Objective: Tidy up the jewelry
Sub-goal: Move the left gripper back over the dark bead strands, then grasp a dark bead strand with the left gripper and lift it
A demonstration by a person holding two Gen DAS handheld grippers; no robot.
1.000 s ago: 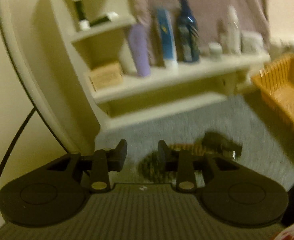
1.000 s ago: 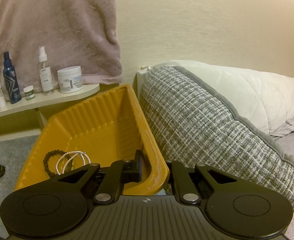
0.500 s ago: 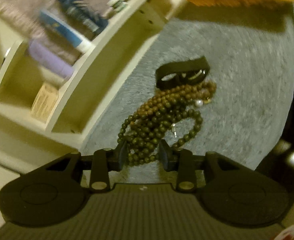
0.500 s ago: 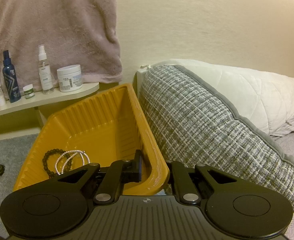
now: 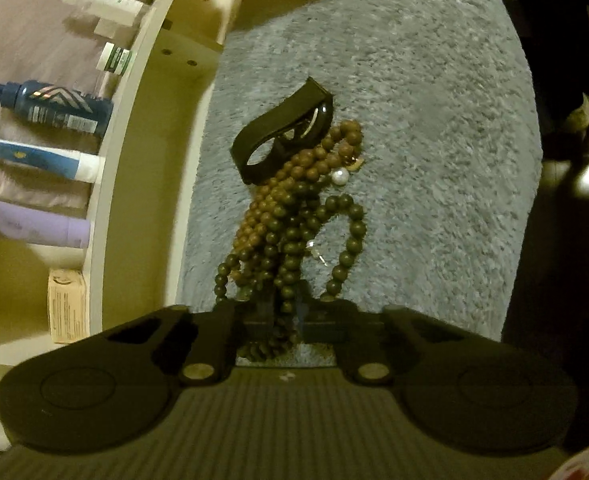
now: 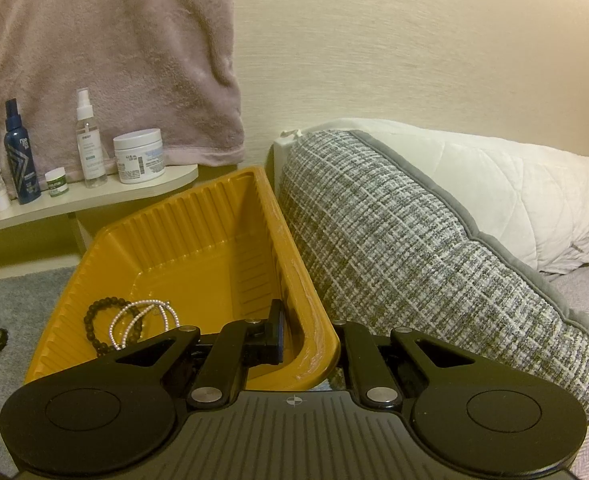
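The left gripper pinches a bunch of dark green round beads lying on the fuzzy grey carpet — beside a black band. The right gripper clamps the rim of the orange plastic bin — bracelets inside.

The orange tray is shiny plastic with little ridges on its walls. Beside the tray, the pillow is rough woven cloth. The rug is fuzzy. On the rug lie round, smooth beads, matt like wood, and a shiny black band.
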